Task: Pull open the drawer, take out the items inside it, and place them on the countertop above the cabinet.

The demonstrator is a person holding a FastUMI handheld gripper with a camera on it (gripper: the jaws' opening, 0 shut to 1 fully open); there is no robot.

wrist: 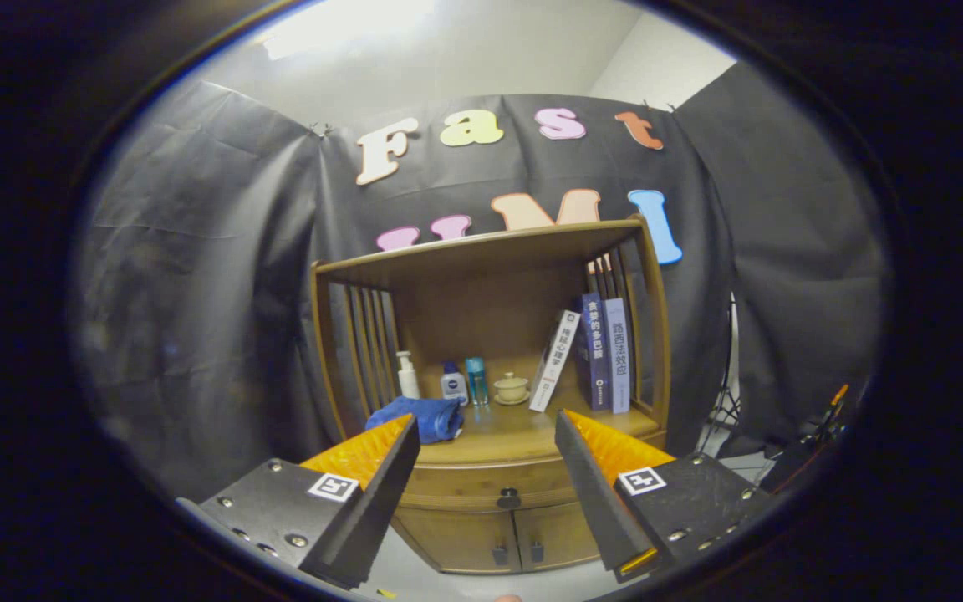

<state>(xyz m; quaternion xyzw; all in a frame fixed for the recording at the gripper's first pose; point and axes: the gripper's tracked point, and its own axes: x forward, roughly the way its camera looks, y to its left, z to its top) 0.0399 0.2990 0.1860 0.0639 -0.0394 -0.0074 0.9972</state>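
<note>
Drawer [490, 485] closed, just ahead between the spread claw [486, 426] fingers.

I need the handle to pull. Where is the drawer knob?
Drawer knob: gripper view, centered on the drawer front under the countertop, between and beyond the open jaws, above the two cabinet doors.

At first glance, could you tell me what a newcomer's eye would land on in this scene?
The wooden cabinet stands straight ahead beyond the open gripper, its drawer shut with a dark knob in the middle. On the countertop lies a blue cloth just past the left finger, with small bottles and a lidded cup behind it. Books lean together at the right side.
</note>
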